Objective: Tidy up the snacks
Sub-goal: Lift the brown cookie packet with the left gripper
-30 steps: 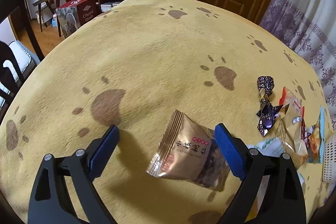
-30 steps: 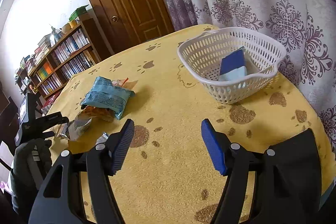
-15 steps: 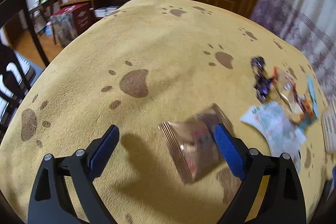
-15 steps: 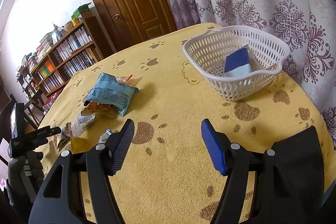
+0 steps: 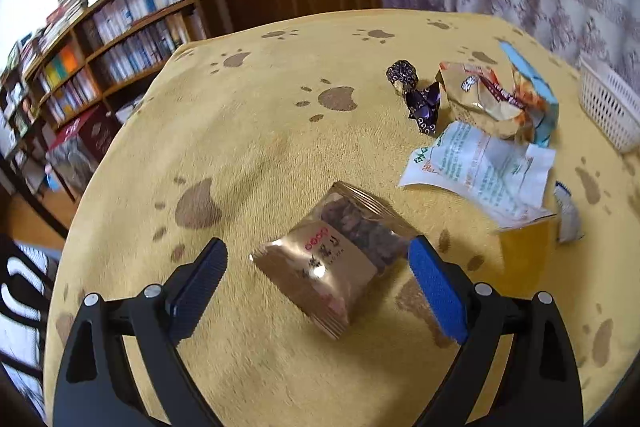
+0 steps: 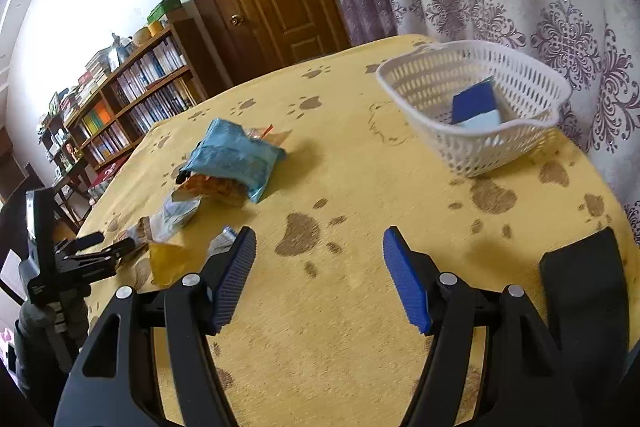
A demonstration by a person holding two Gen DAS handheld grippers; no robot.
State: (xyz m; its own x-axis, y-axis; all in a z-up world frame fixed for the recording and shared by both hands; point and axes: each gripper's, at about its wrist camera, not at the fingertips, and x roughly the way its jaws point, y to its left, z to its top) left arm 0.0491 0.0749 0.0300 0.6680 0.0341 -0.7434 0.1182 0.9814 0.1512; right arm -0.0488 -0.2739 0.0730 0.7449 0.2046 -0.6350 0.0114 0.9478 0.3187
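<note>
Lying at lower centre between the spread-open left gripper [image 5: 316, 283], the crinkly gold foil nut packet [image 5: 334, 257] should be centred before closing; the right gripper [image 6: 318, 277] is held open, empty.

Left tool [image 5: 316, 283] jaws spread wide, right tool [image 6: 318, 277] likewise gaping

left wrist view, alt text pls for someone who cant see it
The open left gripper hangs over a brown snack packet lying on a yellow paw-print tablecloth. More wrappers lie beyond it to the right, near a white basket.
</note>
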